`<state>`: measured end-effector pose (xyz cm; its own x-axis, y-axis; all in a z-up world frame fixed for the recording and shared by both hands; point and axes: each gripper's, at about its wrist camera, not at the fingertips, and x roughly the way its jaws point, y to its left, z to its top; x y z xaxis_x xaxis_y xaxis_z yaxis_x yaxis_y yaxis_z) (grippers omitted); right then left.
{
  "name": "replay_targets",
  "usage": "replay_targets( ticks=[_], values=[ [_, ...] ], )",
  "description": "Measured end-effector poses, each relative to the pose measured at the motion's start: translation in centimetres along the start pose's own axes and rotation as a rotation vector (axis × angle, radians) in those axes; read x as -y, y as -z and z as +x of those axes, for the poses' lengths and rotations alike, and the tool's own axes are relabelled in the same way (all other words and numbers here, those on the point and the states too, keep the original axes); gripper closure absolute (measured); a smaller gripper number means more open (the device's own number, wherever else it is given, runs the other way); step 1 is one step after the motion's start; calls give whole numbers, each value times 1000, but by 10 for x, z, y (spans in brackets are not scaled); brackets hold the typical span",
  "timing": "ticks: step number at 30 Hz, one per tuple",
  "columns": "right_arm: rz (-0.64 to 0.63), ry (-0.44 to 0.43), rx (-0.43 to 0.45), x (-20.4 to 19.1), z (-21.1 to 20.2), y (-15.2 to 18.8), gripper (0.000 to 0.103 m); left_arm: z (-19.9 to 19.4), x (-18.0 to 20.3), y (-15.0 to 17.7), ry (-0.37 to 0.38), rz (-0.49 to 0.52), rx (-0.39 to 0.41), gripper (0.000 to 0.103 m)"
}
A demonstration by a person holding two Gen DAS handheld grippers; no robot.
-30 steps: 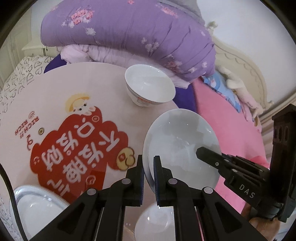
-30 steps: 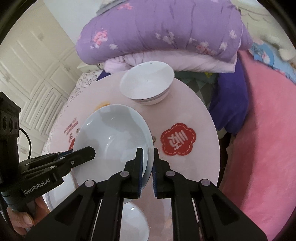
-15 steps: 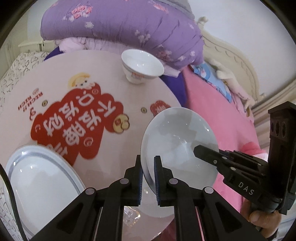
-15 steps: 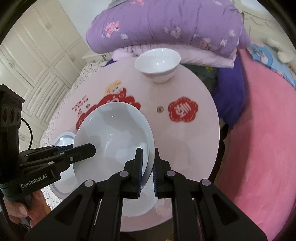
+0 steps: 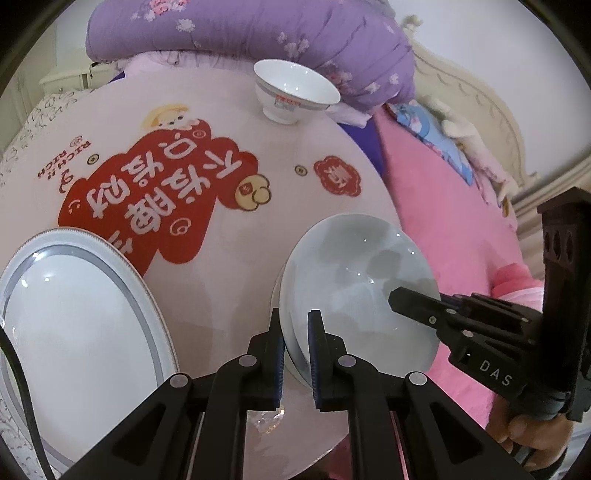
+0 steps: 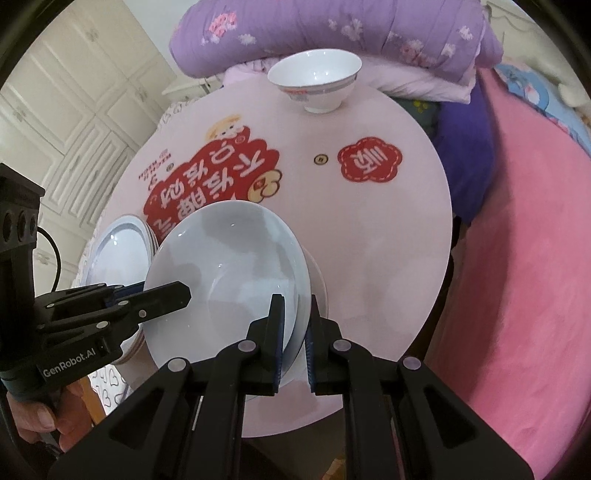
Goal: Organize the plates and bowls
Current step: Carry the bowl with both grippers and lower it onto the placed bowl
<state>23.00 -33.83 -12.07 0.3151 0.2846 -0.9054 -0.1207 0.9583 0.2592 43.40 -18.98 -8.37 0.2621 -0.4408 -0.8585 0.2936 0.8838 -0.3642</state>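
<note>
A pale blue-white deep plate (image 5: 354, 280) is held between both grippers above the near edge of the round pink table (image 5: 229, 122). My left gripper (image 5: 294, 325) is shut on its left rim. My right gripper (image 6: 294, 310) is shut on its right rim; the plate also shows in the right wrist view (image 6: 236, 266). A stack of grey-rimmed white plates (image 5: 74, 325) lies at the table's near left, also seen in the right wrist view (image 6: 118, 254). A white bowl (image 5: 295, 90) stands at the far edge.
The table top carries a big red sticker (image 5: 155, 195) and a small red one (image 6: 371, 162). Purple and pink bedding (image 5: 258, 33) is piled behind the table. A pink blanket (image 6: 524, 258) lies to the right. White cupboards (image 6: 74, 92) stand at the left.
Both grippers, holding the deep plate, have pulled back toward the table's near edge. The bowl now looks farther away and the plate stack has come into view at the left.
</note>
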Motion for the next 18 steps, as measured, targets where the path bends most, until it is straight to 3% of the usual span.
replay_targets(
  ticks=[18],
  values=[
    [-45, 31, -27, -8, 0, 1, 89, -1, 4, 10, -44, 54, 36, 89]
  ],
)
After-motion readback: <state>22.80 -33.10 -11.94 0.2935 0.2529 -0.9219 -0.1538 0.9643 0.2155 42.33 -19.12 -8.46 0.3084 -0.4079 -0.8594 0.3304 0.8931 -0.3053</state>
